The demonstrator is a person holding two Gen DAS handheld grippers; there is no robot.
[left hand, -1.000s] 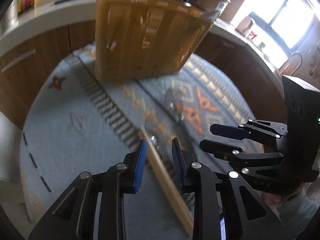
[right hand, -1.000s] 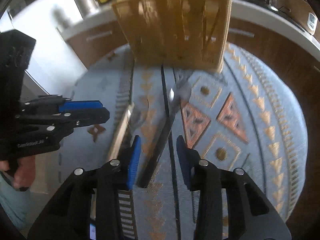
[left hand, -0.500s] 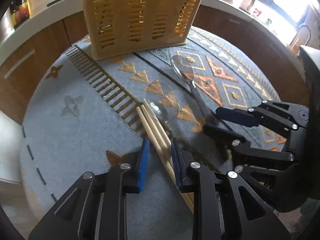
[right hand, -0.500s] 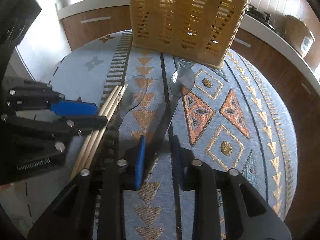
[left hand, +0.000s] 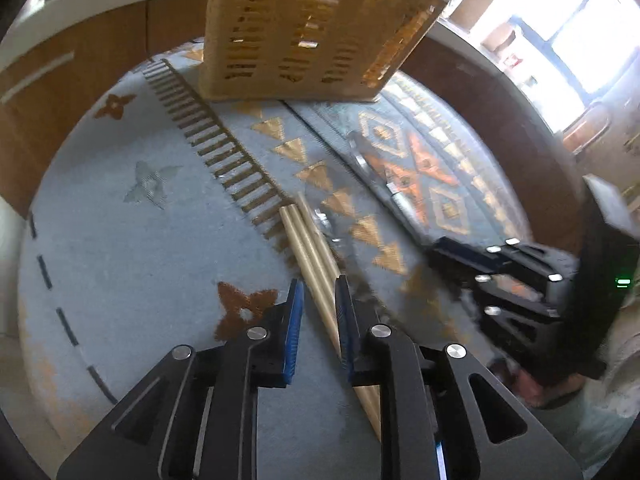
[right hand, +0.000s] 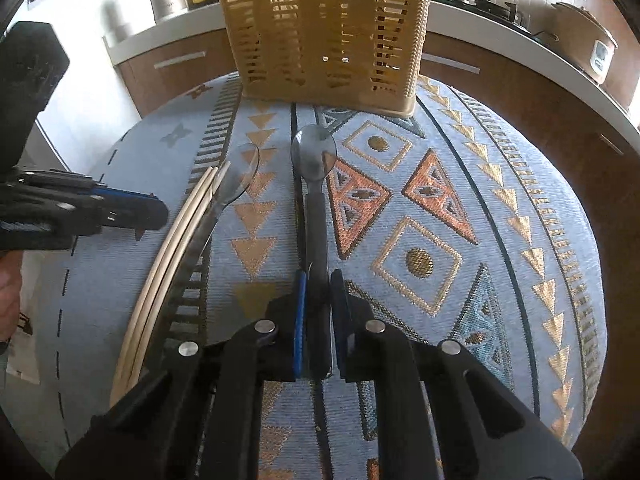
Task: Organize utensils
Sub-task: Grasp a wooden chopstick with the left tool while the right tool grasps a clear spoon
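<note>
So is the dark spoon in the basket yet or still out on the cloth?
Out. The dark spoon lies flat on the patterned cloth before the basket, its handle pinched in the right gripper.

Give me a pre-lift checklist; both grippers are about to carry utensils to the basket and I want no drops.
1. Right gripper shut on the dark spoon handle: ok.
2. Left gripper on the chopsticks: fingers straddle them, contact cannot tell.
3. All chopsticks between the left fingers: cannot tell.
4. Clear spoon free of the chopsticks: not ok, it lies against them.
5. Basket upright: ok.
</note>
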